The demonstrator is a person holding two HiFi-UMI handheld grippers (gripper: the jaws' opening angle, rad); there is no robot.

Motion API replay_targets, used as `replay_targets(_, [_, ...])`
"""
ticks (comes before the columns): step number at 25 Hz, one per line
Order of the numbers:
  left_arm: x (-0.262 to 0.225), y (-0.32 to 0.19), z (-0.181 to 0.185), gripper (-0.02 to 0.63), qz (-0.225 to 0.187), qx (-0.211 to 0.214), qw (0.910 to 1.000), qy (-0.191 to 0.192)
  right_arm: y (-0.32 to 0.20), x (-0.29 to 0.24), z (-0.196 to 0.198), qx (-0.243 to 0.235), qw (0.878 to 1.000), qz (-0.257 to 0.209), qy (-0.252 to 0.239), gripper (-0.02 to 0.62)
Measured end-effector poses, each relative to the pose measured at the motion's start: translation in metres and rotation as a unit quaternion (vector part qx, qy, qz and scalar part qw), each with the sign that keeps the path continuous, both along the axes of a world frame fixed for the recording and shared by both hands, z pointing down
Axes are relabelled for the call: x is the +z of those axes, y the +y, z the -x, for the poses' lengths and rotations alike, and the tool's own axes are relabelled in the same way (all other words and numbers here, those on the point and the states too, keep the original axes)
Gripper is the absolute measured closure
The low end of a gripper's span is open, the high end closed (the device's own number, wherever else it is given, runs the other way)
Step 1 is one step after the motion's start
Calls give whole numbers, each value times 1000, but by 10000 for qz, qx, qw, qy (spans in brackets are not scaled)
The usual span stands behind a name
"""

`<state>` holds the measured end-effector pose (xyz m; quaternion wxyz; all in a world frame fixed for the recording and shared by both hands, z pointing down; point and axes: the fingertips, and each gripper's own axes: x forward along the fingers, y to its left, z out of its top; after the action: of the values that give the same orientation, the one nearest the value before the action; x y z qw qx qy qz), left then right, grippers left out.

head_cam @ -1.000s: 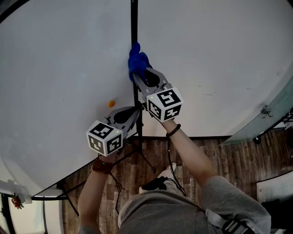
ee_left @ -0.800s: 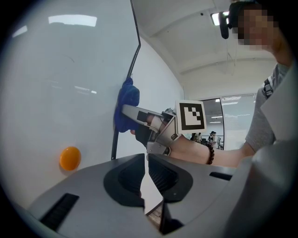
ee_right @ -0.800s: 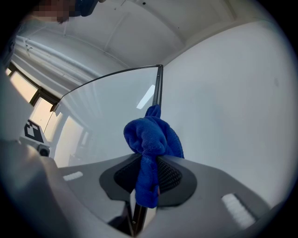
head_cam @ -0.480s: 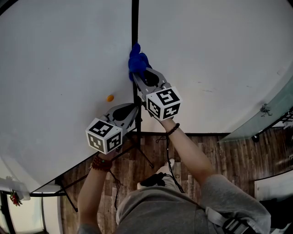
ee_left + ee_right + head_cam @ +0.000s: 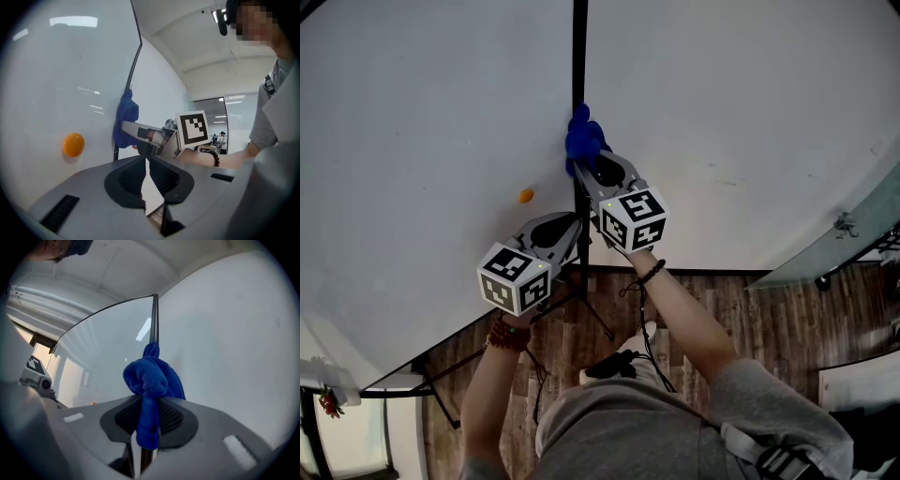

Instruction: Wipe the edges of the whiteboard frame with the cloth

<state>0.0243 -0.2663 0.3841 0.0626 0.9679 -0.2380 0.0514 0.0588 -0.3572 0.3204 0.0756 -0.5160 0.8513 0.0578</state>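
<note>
Sliding down the whiteboard frame (image 5: 578,56), the cloth (image 5: 584,141) stayed clamped in the right gripper (image 5: 586,167), the left gripper (image 5: 577,229) idled with jaws together, and most edges seemingly remained unwiped.

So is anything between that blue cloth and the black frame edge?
Nothing visible. The cloth, held in the right gripper, touches the frame; the orange dot sits off to its left.

The cloth (image 5: 584,141) lies against the whiteboard frame (image 5: 578,56), with the right gripper (image 5: 587,162) just beneath. Left of the frame sits a round magnet (image 5: 526,196), and the left gripper (image 5: 578,225) is lower down.
</note>
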Motion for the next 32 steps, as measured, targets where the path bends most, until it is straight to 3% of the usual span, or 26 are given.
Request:
replay_targets(16, [21,4,2,575,106,-127,9998,-66,-2,57,1,-15,9980,615,-140,503])
replay_targets(23, [25,7,2,575,150,-146,9997,-85,3,81,16,-271,9943,1006,-226,505])
replay_targets(32, [30,11,20,575,166,-304,9994,-83,0,99,17,-368,9916,1169,-402,505])
